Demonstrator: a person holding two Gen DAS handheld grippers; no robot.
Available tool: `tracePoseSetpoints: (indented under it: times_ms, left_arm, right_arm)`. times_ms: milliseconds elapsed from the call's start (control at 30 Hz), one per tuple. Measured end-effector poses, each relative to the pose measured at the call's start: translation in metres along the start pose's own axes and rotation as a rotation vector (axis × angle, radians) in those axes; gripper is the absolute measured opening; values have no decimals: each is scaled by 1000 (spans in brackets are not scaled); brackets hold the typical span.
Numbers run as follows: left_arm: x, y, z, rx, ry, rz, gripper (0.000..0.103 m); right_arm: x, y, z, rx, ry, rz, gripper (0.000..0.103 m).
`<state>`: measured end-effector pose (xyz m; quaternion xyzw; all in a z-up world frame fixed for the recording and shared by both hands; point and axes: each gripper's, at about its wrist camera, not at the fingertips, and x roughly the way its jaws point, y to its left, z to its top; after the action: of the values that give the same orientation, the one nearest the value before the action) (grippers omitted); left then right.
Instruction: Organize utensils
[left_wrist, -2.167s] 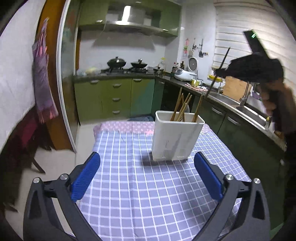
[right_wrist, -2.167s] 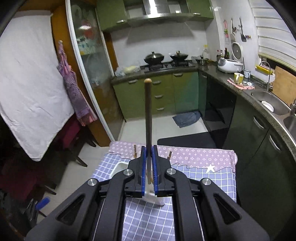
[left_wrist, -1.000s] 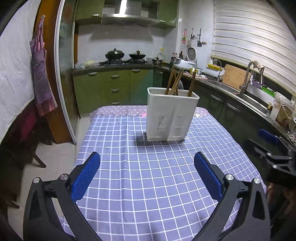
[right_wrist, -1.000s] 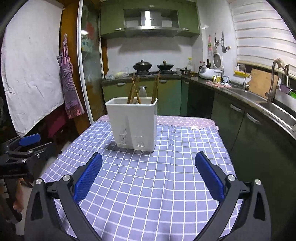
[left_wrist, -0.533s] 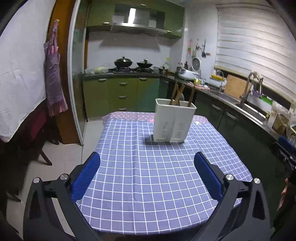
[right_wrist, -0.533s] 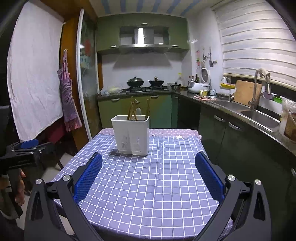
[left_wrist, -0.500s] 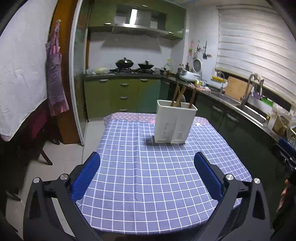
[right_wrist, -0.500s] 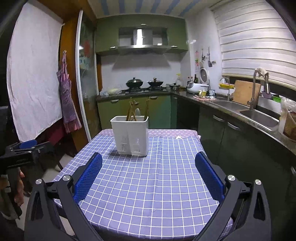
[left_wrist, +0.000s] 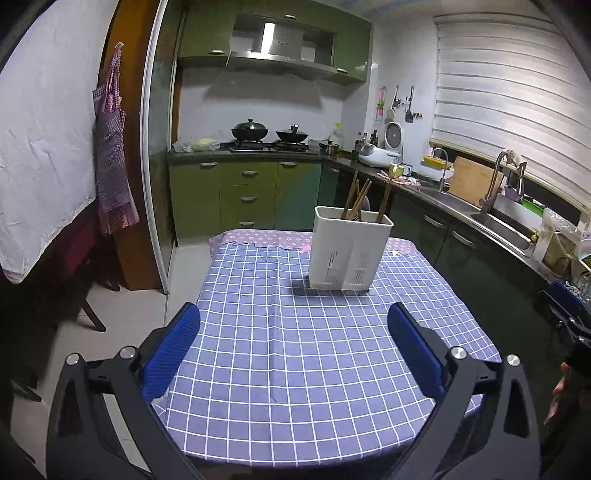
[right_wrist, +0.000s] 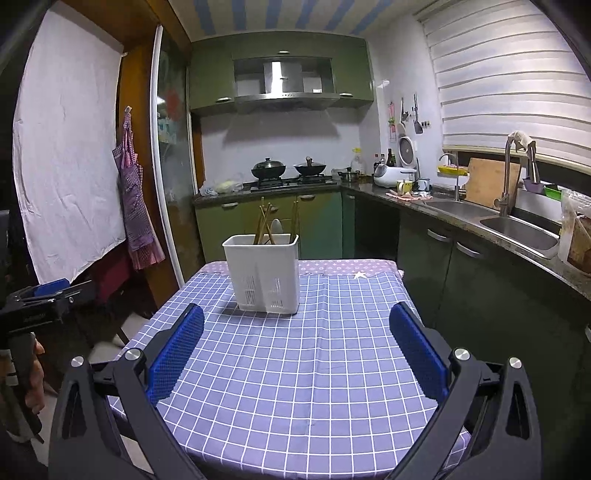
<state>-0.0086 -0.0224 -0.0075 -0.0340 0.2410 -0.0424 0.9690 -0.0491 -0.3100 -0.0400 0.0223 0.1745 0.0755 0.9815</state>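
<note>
A white utensil holder (left_wrist: 349, 251) stands upright on the far part of the table's purple checked cloth (left_wrist: 295, 350); it also shows in the right wrist view (right_wrist: 263, 273). Several wooden chopsticks (left_wrist: 356, 199) and a pale spoon (right_wrist: 275, 227) stand in it. My left gripper (left_wrist: 295, 354) is open and empty, held back over the table's near edge. My right gripper (right_wrist: 295, 350) is open and empty, held back over the near edge too. Each gripper shows at the edge of the other's view, left gripper (right_wrist: 40, 295), right gripper (left_wrist: 569, 306).
Green kitchen cabinets (left_wrist: 243, 195) with a stove and pans (left_wrist: 249, 133) stand behind the table. A counter with a sink (right_wrist: 517, 229) runs along the right. A chair (left_wrist: 85, 266) and a hanging apron (left_wrist: 110, 147) are on the left.
Both grippers have drawn back from the holder a little more, so it looks smaller. Two seconds ago the right gripper held a chopstick over the holder; now it is open and empty.
</note>
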Motion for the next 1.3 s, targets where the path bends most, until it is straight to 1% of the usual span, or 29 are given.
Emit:
tracePoseSetpoints:
  times_ms: [667, 900, 1300]
  left_arm:
    - [-7, -9, -4, 27, 3, -15, 97]
    - [-5, -9, -3, 30, 12, -2, 97]
    - [-4, -12, -5, 39, 18, -4, 97]
  right_arm:
    - [0, 9, -2, -27, 11, 15, 99]
    - [0, 9, -2, -26, 12, 17, 99]
    - [0, 10, -3, -26, 12, 17, 99]
